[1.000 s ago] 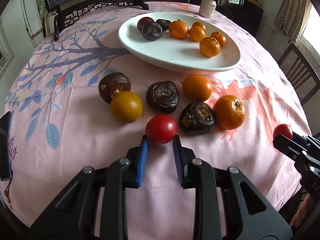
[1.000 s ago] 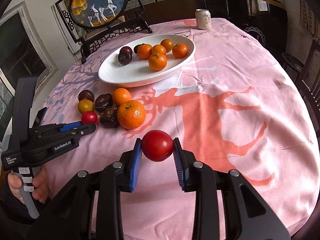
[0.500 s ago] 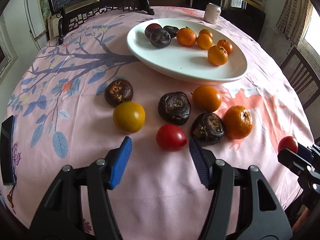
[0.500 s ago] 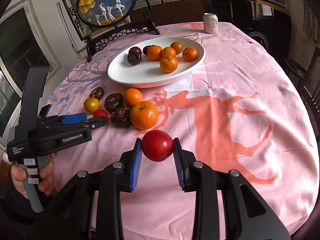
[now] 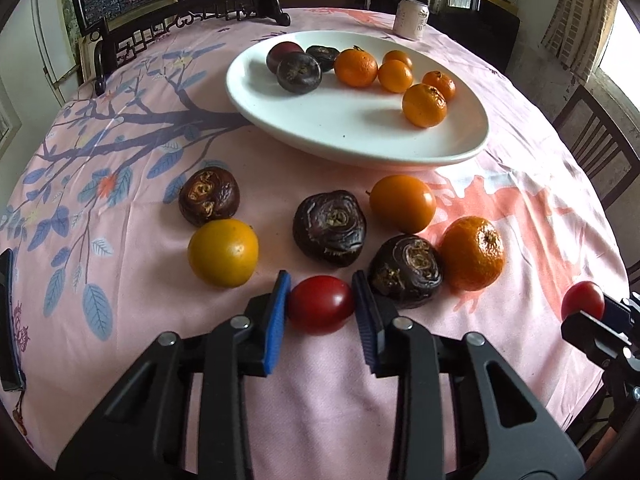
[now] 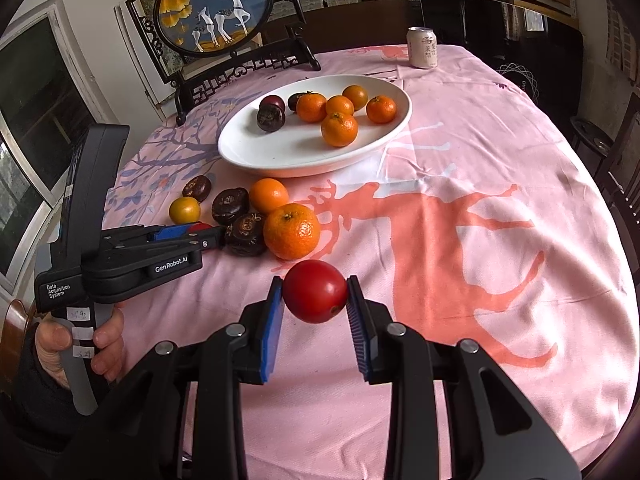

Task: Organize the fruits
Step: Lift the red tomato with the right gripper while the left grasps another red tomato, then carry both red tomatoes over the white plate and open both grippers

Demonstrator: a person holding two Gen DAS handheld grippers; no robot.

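My left gripper (image 5: 321, 310) is shut on a red tomato (image 5: 321, 309) that rests on the pink tablecloth. My right gripper (image 6: 315, 300) is shut on a second red tomato (image 6: 315, 291) and holds it above the cloth; that tomato also shows at the right edge of the left wrist view (image 5: 582, 300). A white oval plate (image 5: 352, 128) beyond holds several mandarins and dark water chestnuts. Loose fruit lies before the plate: a yellow fruit (image 5: 223, 252), a big mandarin (image 5: 473, 253), an orange fruit (image 5: 402, 203) and three dark water chestnuts (image 5: 329, 227).
A drink can (image 6: 422, 48) stands at the far edge. A framed deer ornament (image 6: 218, 12) on a black stand sits at the back left. Dark chairs (image 5: 596, 148) stand around the round table. The left gripper body (image 6: 132, 256) shows in the right wrist view.
My left gripper opened wide half a second ago, then moved forward and closed on the red tomato. My right gripper kept its tomato and barely moved.
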